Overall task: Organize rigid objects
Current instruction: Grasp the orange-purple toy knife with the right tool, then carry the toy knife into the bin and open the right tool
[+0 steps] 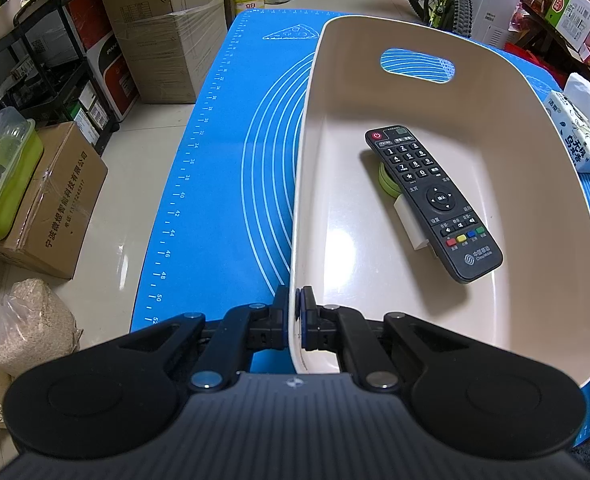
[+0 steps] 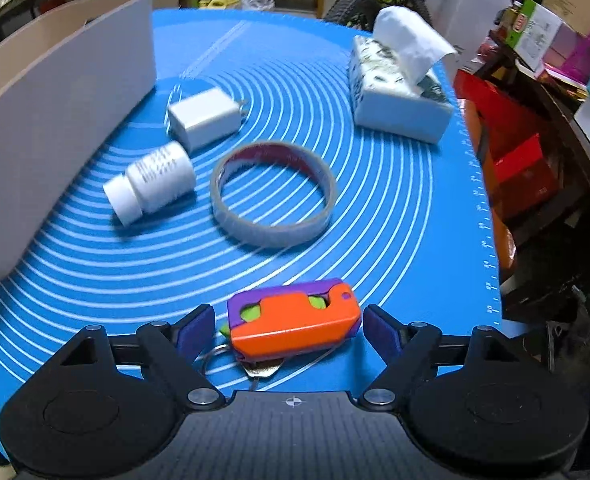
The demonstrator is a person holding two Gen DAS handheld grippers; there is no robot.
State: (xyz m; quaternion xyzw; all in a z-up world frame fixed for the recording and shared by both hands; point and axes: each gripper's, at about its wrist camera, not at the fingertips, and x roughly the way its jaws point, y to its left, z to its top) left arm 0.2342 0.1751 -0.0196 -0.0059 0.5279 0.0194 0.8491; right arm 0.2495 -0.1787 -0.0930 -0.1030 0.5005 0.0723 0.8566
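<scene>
One remote (image 1: 431,200) in bin (image 1: 311,184); four objects outside: charger (image 2: 205,118), bottle (image 2: 151,182), tape (image 2: 273,194), toy (image 2: 295,320).

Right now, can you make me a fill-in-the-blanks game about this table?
1. The black remote lies inside the beige ____.
2. The left tool is pinching the bin's ____.
3. The orange and purple toy sits between the open fingers of the ____ tool.
4. The tape ring lies flat on the ____ mat.

Missing words: bin, wall, right, blue.
</scene>
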